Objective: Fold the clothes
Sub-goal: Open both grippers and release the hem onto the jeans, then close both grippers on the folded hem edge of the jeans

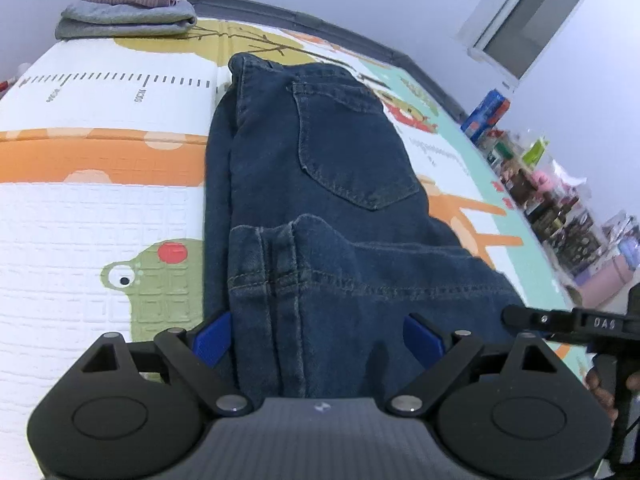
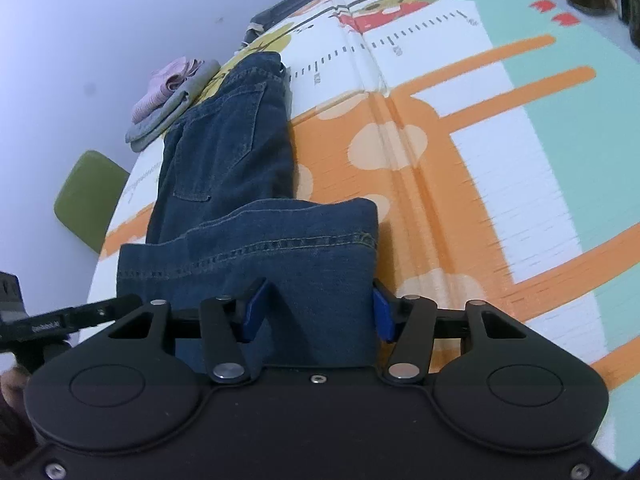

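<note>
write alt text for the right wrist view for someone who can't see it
Dark blue jeans lie folded on a colourful play mat, the hemmed leg ends doubled back toward the camera and sitting between the open jaws of the right gripper. Beyond the jeans, a small stack of folded clothes, pink on grey, rests near the mat's far edge.

I think I am working in a home, probably a child's room. The surface is a foam play mat (image 1: 100, 208) with cartoon animals and a height ruler. Folded clothes (image 1: 128, 12) lie at its far end, and shelves with toys and boxes (image 1: 560, 200) stand along the plain wall.
</note>
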`<state>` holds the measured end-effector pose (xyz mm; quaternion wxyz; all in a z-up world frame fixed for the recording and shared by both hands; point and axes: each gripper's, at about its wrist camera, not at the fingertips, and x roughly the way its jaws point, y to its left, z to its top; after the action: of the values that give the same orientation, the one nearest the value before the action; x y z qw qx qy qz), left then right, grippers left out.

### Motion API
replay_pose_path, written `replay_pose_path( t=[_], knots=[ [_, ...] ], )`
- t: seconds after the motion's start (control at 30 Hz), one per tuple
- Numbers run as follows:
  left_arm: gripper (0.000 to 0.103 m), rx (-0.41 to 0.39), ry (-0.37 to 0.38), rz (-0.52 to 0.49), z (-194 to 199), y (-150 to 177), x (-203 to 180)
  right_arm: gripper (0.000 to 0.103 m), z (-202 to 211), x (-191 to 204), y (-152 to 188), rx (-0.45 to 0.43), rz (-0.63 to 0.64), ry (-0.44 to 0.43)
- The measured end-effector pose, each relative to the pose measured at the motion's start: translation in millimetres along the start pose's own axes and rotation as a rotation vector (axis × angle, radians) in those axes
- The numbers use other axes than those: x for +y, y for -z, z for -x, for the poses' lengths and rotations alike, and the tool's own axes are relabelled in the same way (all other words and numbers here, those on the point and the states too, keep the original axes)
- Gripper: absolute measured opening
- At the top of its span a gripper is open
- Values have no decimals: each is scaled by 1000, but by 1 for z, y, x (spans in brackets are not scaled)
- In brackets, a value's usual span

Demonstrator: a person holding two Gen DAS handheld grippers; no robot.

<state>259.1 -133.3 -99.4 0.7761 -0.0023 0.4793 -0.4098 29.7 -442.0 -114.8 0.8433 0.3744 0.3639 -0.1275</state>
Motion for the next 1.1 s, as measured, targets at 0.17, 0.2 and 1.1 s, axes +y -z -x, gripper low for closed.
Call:
replay_pose_path(
  t=[0.17, 0.2, 1.1],
  knots=[
    [92, -31, 43, 51, 2, -1, 2, 37, -2, -6, 2, -23, -36, -43],
    [91, -41, 52, 54, 4, -1, 1, 34, -1, -7, 3, -31, -33, -47],
    [79, -152, 43, 45, 35, 1, 0, 14, 45, 50, 10, -148, 190, -223]
  ],
)
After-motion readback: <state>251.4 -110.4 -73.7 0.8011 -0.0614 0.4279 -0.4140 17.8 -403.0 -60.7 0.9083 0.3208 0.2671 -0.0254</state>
